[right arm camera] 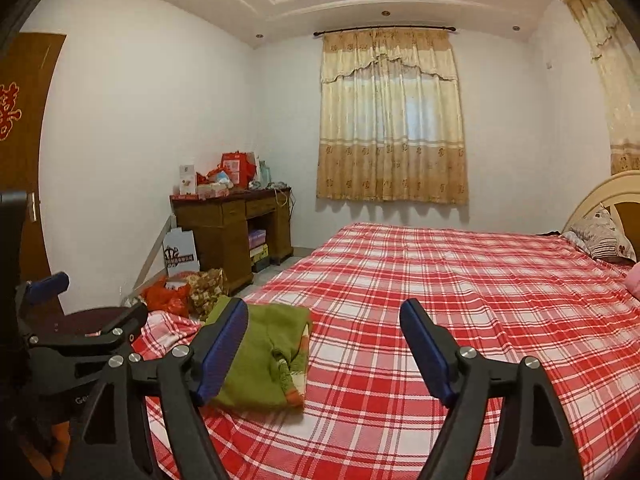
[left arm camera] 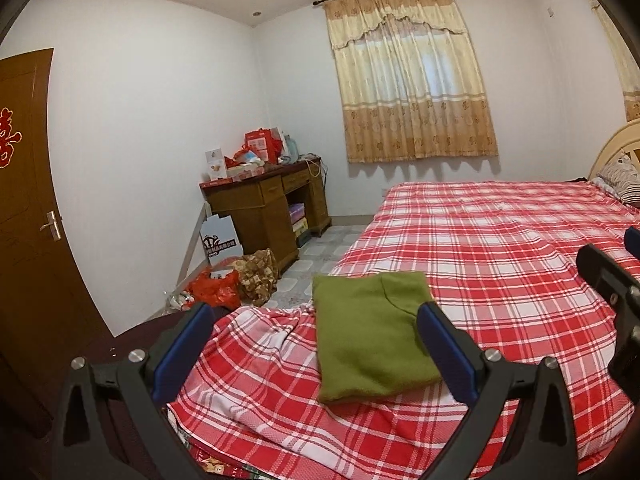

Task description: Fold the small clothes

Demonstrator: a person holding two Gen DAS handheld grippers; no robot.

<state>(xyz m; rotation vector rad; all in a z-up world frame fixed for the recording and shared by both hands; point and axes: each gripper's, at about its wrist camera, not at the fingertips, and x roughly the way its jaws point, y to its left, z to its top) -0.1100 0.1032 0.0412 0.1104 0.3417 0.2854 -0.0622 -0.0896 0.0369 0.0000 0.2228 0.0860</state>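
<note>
The green top (left arm camera: 372, 336) lies folded flat on the red checked bed sheet (left arm camera: 500, 240), near the bed's corner. The left gripper (left arm camera: 316, 344) and right gripper (right arm camera: 324, 344) both hang above it, jaws wide apart, holding nothing (this fold looks done). Next job, probably: find another small garment.

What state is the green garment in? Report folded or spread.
Folded: the green garment lies as a compact layered rectangle on the plaid bedsheet.

- Folded garment (left arm camera: 372, 336), lower centre: olive green.
- Bedsheet (left arm camera: 500, 240), right: red-and-white plaid.
- Curtain (left arm camera: 412, 92), upper centre: cream and tan, floral-patterned.
- Door (left arm camera: 24, 200), left: brown.
- Gripper pads (right arm camera: 222, 354): blue.
</note>
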